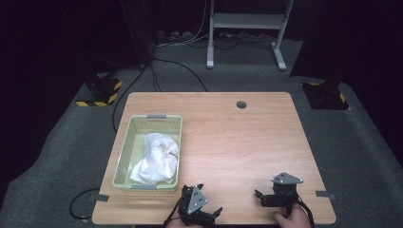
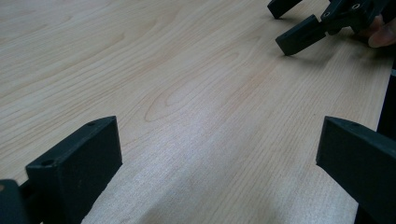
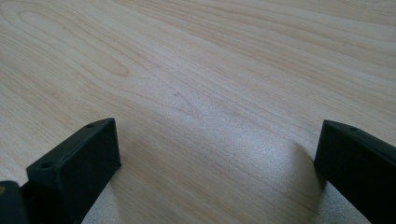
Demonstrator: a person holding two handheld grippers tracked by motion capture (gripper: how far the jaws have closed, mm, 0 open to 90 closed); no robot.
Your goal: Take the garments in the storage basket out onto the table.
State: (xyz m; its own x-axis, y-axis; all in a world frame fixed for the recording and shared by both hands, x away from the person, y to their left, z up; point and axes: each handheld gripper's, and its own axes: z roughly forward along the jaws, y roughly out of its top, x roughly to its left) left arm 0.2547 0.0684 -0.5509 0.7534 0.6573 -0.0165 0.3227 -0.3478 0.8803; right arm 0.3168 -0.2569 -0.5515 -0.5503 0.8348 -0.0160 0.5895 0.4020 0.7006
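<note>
Wooden surface (image 1: 228,142) from above. At left, a pale green basket (image 1: 124,156) holds a crumpled white cloth (image 1: 157,159). Near the front edge, the left claw (image 1: 210,203) rests with jaws spread, gripping nothing (bare wood between them); to its right, well apart, the right claw (image 1: 259,197) likewise spread and empty, hand (image 1: 291,219) behind it.

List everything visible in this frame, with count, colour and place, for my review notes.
table: one, light wood, centre.
basket: one, pale green, table's left side.
cloth: one, white, bunched inside the basket.
white frame: one, on the floor beyond the table.
floor cables: several, dark and white, behind the table.
left gripper: one, black, near edge, jaws open.
right gripper: one, black, near edge, jaws open.
hand: one, holding the right gripper.
</note>
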